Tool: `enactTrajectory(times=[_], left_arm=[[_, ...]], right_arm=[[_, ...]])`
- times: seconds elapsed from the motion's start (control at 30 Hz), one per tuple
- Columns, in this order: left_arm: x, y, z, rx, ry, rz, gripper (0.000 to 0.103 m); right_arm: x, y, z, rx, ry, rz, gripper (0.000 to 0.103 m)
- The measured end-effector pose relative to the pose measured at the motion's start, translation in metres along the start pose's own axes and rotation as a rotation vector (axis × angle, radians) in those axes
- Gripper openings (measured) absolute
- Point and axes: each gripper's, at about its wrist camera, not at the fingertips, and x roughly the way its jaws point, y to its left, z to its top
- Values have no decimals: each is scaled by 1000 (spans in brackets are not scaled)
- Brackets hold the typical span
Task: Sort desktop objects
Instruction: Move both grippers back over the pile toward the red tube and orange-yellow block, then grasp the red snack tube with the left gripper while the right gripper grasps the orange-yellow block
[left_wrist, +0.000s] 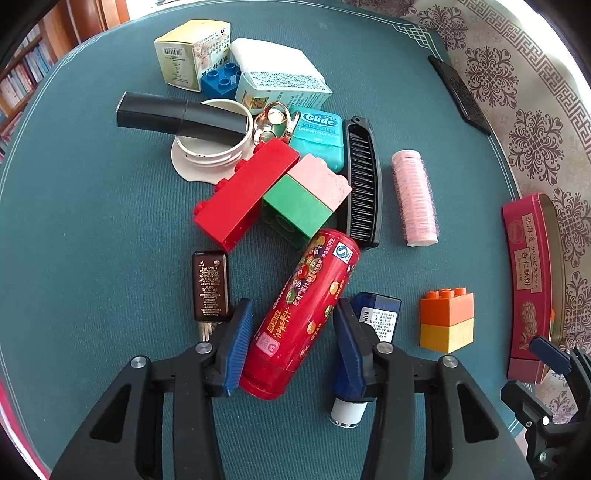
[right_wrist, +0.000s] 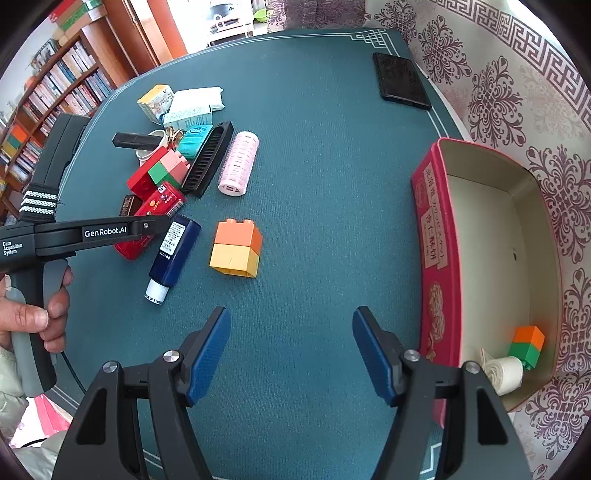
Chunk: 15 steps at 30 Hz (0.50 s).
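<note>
Left tongs (left_wrist: 291, 332) straddle the red cylindrical can (left_wrist: 303, 314), which lies tilted on the counter (left_wrist: 92, 240). Left pad (left_wrist: 236, 347) sits against the can's side; a sliver of gap shows at the right pad, so no firm clamp visible. Jaws part-closed, can between them. No earlier frame, so no motion call.

Right tongs (right_wrist: 291, 350) spread wide, nothing between them, only bare counter below.

Around left tongs: brown rectangular bottle (left_wrist: 209, 286) just outside the left pad, navy tube with white cap (left_wrist: 373, 332) behind the right pad. Ahead of the can: red brick (left_wrist: 243, 192), green-and-pink brick pair (left_wrist: 306, 195), black comb (left_wrist: 364, 181), pink roller (left_wrist: 415, 199), teal floss box (left_wrist: 317, 133).

Around right tongs: orange-on-yellow brick stack (right_wrist: 236, 247) ahead and left. Red tin (right_wrist: 436, 236) to the right, open, holding 1 orange-and-green brick stack (right_wrist: 526, 347) and a white roll (right_wrist: 506, 371). Black flat case (right_wrist: 400, 81) far ahead.

A hand (right_wrist: 29, 314) grips the left tongs' handle.
</note>
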Motion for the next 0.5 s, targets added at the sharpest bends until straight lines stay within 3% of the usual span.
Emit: enactTrajectory(times=[0.17,0.5], left_arm=[[-3,2,-2,-6,2,-10,37],[-25,9,-10,-21,-26,-32,34]], right_arm=[[6,8,11,-18,-3,12,72],[33,25,32,-51,17,20,73]])
